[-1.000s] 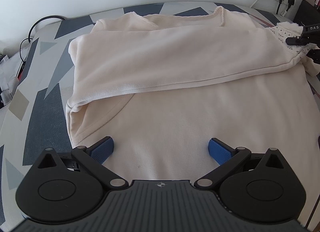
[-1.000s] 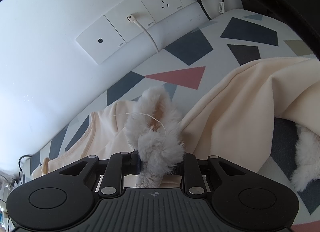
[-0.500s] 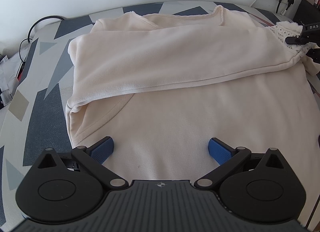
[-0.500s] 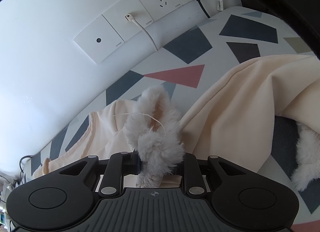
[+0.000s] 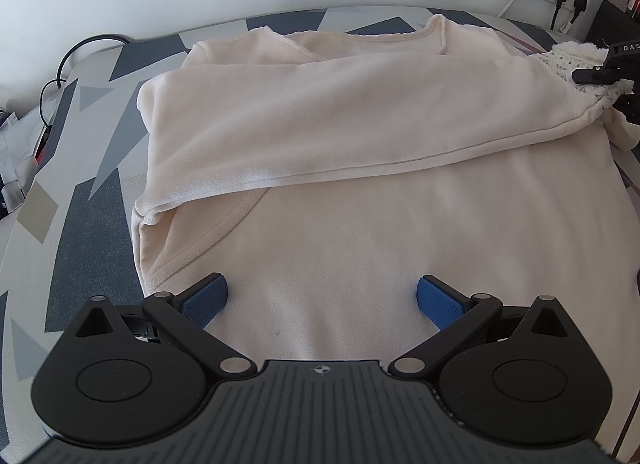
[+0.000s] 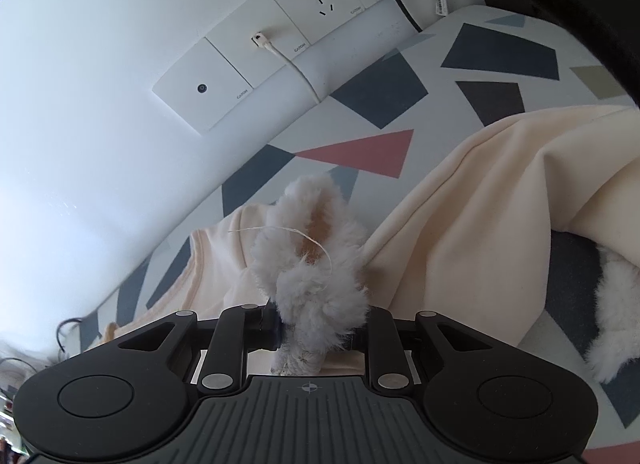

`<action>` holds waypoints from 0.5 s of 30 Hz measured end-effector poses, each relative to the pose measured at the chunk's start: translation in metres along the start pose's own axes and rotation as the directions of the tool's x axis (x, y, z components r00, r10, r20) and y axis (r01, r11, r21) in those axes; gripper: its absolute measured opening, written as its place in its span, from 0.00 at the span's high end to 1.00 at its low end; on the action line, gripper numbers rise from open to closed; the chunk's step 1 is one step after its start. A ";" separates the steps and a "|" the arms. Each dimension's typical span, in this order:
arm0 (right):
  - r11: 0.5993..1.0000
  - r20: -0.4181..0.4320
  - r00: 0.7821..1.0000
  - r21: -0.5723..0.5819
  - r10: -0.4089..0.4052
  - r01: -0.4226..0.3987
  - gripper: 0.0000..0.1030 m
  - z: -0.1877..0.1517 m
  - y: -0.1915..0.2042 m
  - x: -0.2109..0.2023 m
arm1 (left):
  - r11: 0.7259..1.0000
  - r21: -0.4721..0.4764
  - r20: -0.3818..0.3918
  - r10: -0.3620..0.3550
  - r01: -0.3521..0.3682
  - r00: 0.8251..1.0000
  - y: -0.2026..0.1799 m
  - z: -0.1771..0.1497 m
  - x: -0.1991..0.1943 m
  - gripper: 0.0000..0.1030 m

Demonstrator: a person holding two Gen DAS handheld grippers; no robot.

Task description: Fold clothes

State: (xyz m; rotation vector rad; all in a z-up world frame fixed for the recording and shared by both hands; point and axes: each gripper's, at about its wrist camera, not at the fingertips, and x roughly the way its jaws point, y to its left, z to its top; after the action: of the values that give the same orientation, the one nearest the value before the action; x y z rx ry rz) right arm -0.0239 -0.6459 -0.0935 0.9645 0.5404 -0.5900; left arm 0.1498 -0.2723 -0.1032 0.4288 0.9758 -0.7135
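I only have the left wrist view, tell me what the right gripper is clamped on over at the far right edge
Observer: The right gripper is shut on the fluffy white cuff of the cream sweater.
Operator: Anything loose there?
Observer: A thin loose thread curls off the cuff.
Operator: A second cuff?
Observer: Yes, another fluffy cuff lies on the patterned sheet, right of the gripper.

White wall (image 6: 100, 63), sockets (image 6: 316, 3), patterned bedcover (image 5: 80, 203)
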 end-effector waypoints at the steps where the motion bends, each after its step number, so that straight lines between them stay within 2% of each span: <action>1: 1.000 -0.001 1.000 0.009 0.009 -0.009 0.82 0.001 -0.001 -0.001 | 1.000 0.000 0.001 0.000 0.000 1.000 0.000 0.000 0.000 0.00; 6: 1.000 -0.009 1.000 -0.005 0.024 -0.025 0.82 0.003 -0.001 -0.003 | 1.000 -0.004 0.007 0.001 -0.001 1.000 0.000 -0.001 0.000 0.00; 8: 1.000 -0.014 1.000 -0.015 0.020 -0.021 0.77 0.005 0.001 -0.003 | 1.000 -0.005 0.009 0.001 -0.001 1.000 0.000 -0.001 0.000 0.00; 12: 1.000 0.001 1.000 0.003 0.011 -0.011 0.75 0.009 0.003 -0.003 | 1.000 -0.006 0.012 0.001 -0.001 1.000 0.000 -0.002 0.000 0.00; 15: 0.998 0.053 0.998 -0.056 0.029 -0.026 0.84 0.010 0.016 -0.011 | 1.000 -0.006 0.010 0.001 -0.001 1.000 0.000 -0.001 0.000 0.00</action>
State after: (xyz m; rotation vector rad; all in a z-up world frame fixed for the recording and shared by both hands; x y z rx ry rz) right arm -0.0189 -0.6455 -0.0719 0.8995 0.4922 -0.5719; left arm 0.1491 -0.2712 -0.1035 0.4199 0.9684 -0.7113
